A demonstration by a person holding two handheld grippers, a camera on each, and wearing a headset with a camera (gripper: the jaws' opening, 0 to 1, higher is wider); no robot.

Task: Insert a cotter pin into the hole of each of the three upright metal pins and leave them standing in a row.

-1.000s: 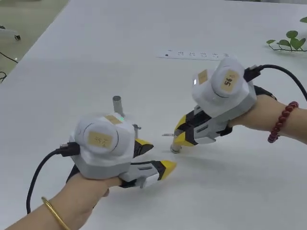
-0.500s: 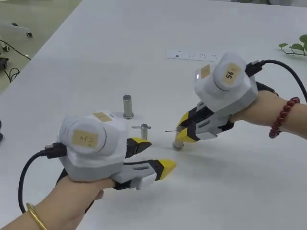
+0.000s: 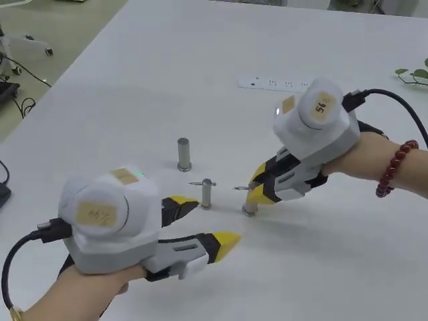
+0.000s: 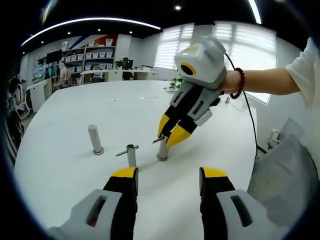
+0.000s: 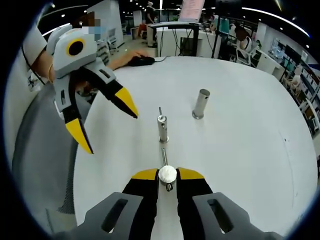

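Note:
Three upright metal pins stand in a row on the white table. The far pin (image 3: 183, 154) (image 4: 94, 139) (image 5: 201, 104) is bare. A cotter pin runs through the top of the middle pin (image 3: 206, 193) (image 4: 131, 155) (image 5: 162, 129). My right gripper (image 3: 257, 192) (image 4: 170, 134) (image 5: 167, 176) is shut on another cotter pin (image 3: 241, 188) (image 5: 163, 154), held level at the top of the near pin (image 3: 250, 209) (image 4: 162, 151). My left gripper (image 3: 202, 221) (image 4: 167, 181) (image 5: 102, 117) stands open, just short of the middle pin and holding nothing.
A white power strip (image 3: 275, 84) lies at the back of the table. Green plant leaves (image 3: 416, 72) reach in at the far right. The table's left edge (image 3: 60, 73) drops off to the floor.
My left gripper has drawn back toward the person and to the left, uncovering the middle pin with its cotter pin. The right gripper stays at the near pin.

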